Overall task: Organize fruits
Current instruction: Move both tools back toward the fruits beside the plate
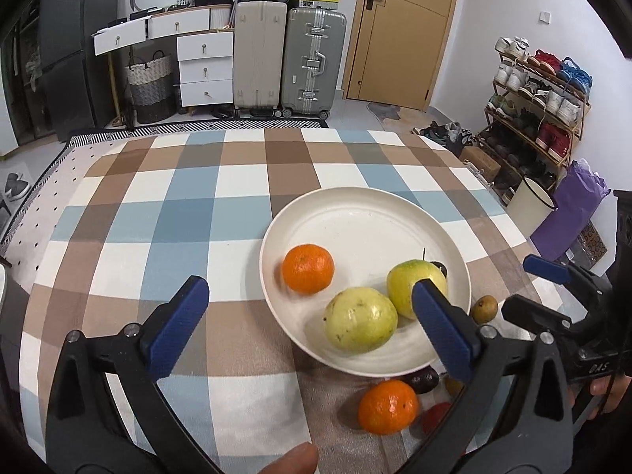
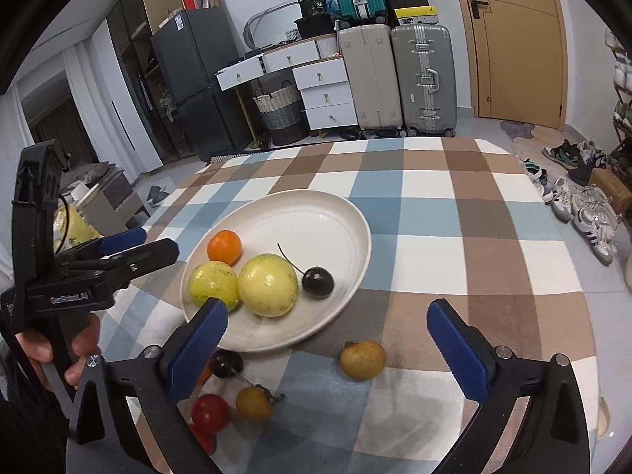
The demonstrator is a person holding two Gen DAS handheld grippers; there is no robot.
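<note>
Both claws gape apart, empty: left claw (image 1: 312,318) near the plate (image 2: 339,213), right claw (image 2: 328,343) over loose fruit on the bench (image 2: 493,217). On the plate: one orange (image 2: 224,247), two yellow-green fruits (image 2: 268,285), one cherry (image 2: 318,281). Off it I count six small fruits, including a brown one (image 2: 362,358). Round, smooth, likely bruisable; grip across the middle, gently.

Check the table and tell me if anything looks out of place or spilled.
Nothing is spilled or damaged. What stands out is fruit off the white plate: an orange, a dark cherry, a red fruit and two brownish-yellow fruits lie on the checkered tablecloth. Both grippers are open and empty.
</note>
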